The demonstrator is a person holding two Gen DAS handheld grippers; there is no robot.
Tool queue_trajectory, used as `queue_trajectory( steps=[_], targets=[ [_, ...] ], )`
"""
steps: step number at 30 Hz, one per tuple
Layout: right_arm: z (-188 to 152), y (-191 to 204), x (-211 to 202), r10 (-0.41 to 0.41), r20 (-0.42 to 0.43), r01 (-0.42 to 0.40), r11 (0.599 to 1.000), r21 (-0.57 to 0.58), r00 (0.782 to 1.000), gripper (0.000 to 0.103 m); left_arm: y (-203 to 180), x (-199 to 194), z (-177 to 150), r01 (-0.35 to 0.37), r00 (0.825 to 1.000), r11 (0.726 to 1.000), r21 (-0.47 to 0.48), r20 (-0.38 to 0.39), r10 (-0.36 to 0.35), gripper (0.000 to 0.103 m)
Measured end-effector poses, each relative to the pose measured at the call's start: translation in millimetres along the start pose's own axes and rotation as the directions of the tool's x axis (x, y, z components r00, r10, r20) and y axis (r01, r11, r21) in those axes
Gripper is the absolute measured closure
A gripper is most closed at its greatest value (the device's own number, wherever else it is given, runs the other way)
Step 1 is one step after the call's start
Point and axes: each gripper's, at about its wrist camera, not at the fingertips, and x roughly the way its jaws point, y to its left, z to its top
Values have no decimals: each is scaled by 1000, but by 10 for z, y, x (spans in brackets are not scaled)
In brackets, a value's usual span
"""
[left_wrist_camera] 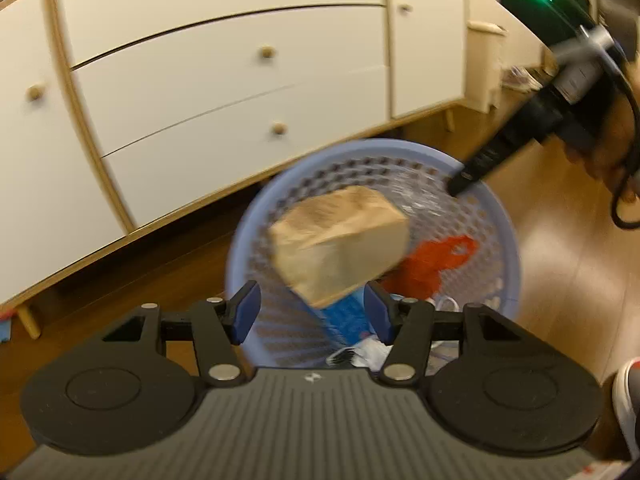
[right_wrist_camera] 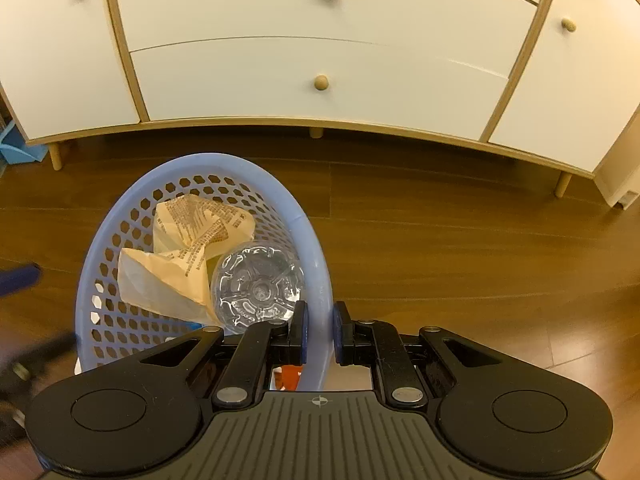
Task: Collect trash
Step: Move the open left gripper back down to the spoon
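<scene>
**Bag over the basket, rim pinched**

Far across the scene, a white cabinet with round wooden knobs, raised on short legs over a wooden floor. Near it, a blue perforated basket, rim clamped between the pads of the right gripper at the near right side. Inside, a crumpled tan paper bag printed with text, lying against the base of a clear plastic bottle. From the left wrist view, badly blurred: bag in the air above the basket, just beyond the left gripper, jaws spread wide and touching nothing. Deeper in, scraps of red and blue trash.
</scene>
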Motion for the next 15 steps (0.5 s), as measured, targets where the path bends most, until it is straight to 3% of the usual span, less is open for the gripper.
queue_trajectory(
  steps=[6, 10, 15],
  targets=[
    [-28, -61, -6, 6, -13, -5, 1000, 30, 1000, 94, 569, -122, -222, -134, 991, 985, -107, -35, 131, 50],
    [-66, -49, -52, 10, -13, -9, 999, 44, 1000, 94, 1013, -123, -520, -239, 969, 949, -208, -121, 217, 50],
    [-86, -17, -86, 17, -16, -16, 999, 51, 1000, 94, 1259, 39, -934, -307, 938, 923, -231, -237, 252, 51]
  ],
)
